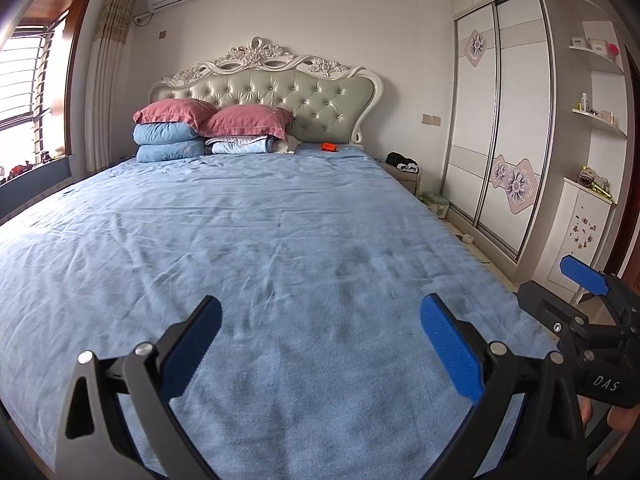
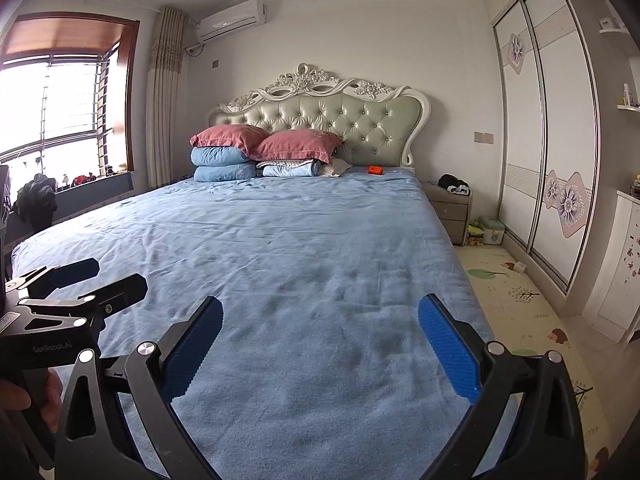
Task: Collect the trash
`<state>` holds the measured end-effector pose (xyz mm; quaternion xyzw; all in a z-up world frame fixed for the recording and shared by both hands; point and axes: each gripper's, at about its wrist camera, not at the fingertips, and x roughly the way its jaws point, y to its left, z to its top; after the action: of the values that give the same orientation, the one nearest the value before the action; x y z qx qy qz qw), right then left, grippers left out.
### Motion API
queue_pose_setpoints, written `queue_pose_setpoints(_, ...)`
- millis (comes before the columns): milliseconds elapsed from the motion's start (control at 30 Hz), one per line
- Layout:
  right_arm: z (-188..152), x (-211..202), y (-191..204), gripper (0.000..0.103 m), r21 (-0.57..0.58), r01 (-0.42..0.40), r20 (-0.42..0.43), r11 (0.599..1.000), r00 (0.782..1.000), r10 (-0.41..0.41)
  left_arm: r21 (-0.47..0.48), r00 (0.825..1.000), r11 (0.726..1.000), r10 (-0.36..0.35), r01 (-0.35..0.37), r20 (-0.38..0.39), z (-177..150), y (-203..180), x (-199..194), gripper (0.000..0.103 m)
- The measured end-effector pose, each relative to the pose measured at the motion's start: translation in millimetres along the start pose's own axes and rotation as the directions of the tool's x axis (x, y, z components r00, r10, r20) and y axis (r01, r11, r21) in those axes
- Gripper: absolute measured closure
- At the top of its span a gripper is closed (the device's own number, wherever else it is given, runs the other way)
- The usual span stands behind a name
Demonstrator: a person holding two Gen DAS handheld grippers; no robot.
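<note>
A small orange object [image 1: 329, 147] lies on the blue bed sheet [image 1: 256, 240] near the headboard, far from both grippers; it also shows in the right wrist view [image 2: 375, 169]. A crumpled white piece [image 2: 340, 167] lies beside the pillows. My left gripper [image 1: 320, 348] is open and empty above the foot of the bed. My right gripper [image 2: 320, 348] is open and empty, beside the left one. The right gripper shows at the right edge of the left wrist view [image 1: 588, 280]. The left gripper shows at the left edge of the right wrist view [image 2: 96, 276].
Pink pillows [image 2: 296, 145] and folded blue quilts [image 2: 222, 166] sit at the headboard. A nightstand [image 2: 452, 208] with dark clothes stands right of the bed. A green box [image 2: 490, 230] and a small white item [image 2: 519, 267] lie on the floor mat by the wardrobe [image 2: 552, 160]. Window on the left.
</note>
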<state>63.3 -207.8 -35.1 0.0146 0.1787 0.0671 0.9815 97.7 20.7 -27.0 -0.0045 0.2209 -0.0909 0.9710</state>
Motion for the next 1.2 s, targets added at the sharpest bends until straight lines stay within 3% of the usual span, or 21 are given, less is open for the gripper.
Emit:
queue_pose_setpoints(200, 0, 2, -7, 0.008, 0.014, 0.003, 0.006, 1.000, 1.000, -0.003, 0.042, 0.998, 0.998, 0.043, -0.045, 0.046, 6, -13, -1, 0.004)
queue_pose_setpoints(367, 1, 2, -10, 0.008, 0.023, 0.005, 0.014, 1.000, 1.000, -0.006, 0.012, 0.999, 1.000, 0.009, -0.009, 0.039, 11, -13, 1, 0.004)
queue_pose_setpoints(1200, 0, 7, -10, 0.008, 0.022, 0.002, 0.004, 1.000, 1.000, -0.002, -0.005, 0.999, 1.000, 0.020, -0.019, 0.037, 18, -10, 4, 0.004)
